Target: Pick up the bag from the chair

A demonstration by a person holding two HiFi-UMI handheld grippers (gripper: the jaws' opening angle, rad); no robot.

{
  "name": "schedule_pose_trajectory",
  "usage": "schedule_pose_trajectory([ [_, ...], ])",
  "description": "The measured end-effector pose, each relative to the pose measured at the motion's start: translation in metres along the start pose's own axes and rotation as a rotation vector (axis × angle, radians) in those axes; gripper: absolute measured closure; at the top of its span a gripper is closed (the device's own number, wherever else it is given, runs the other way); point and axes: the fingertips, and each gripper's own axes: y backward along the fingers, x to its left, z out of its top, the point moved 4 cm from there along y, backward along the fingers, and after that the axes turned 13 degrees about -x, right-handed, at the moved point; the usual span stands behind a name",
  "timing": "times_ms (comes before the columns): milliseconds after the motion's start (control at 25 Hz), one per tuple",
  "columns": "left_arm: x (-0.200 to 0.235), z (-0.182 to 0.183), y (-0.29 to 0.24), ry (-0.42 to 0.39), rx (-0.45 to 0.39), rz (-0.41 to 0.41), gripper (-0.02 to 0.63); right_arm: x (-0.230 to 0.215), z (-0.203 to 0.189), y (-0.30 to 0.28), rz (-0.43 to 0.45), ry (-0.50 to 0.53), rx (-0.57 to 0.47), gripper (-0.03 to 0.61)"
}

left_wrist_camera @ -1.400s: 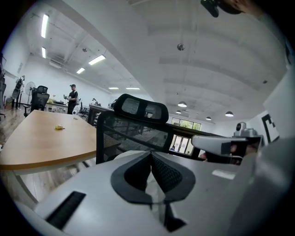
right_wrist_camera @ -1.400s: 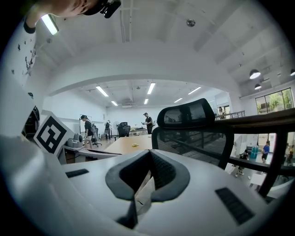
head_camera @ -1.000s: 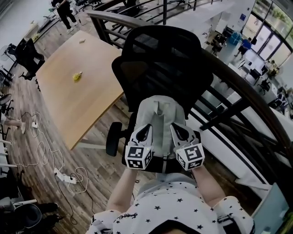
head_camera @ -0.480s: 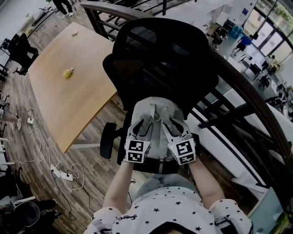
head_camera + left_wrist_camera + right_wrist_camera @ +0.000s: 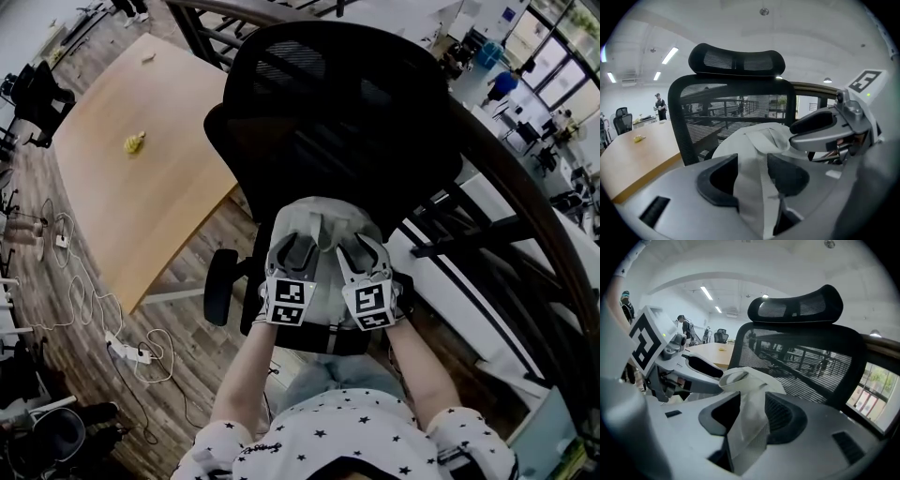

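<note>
A light grey backpack (image 5: pixel 319 230) leans on the seat of a black mesh office chair (image 5: pixel 347 112). My left gripper (image 5: pixel 292 255) and right gripper (image 5: pixel 358 255) sit side by side on the bag's upper front. In the left gripper view the left gripper (image 5: pixel 752 174) is shut on a grey strap (image 5: pixel 751 192) of the bag (image 5: pixel 754 138), with the right gripper (image 5: pixel 825 127) close beside it. In the right gripper view the right gripper (image 5: pixel 751 416) is shut on the other strap (image 5: pixel 749 425), below the bag's top loop (image 5: pixel 736 378).
A wooden table (image 5: pixel 131 187) with a small yellow object (image 5: pixel 134 142) stands to the left. Cables and a power strip (image 5: pixel 127 352) lie on the wood floor. A dark railing (image 5: pixel 525 225) runs on the right. The chair's armrest (image 5: pixel 218 286) juts out left.
Both grippers have moved forward and closer together on the bag's upper front. The bag still rests against the chair.
</note>
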Motion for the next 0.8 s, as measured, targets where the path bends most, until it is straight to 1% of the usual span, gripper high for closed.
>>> schedule_pose_trajectory([
  [120,0.002,-0.001,-0.007,0.002,-0.002,0.002,0.413,-0.002,-0.003,-0.003,-0.003,0.007,0.011,0.423],
  [280,0.008,0.017,-0.017,-0.023,-0.027,0.01,0.415,-0.004,0.003,-0.01,0.003,-0.011,-0.029,0.422],
  [520,0.015,0.037,-0.039,-0.032,-0.066,0.008,0.425,-0.015,0.016,-0.024,0.004,-0.002,-0.05,0.423],
  [800,0.018,0.051,-0.057,0.001,-0.101,-0.016,0.453,-0.024,0.028,-0.042,0.001,-0.021,-0.078,0.423],
])
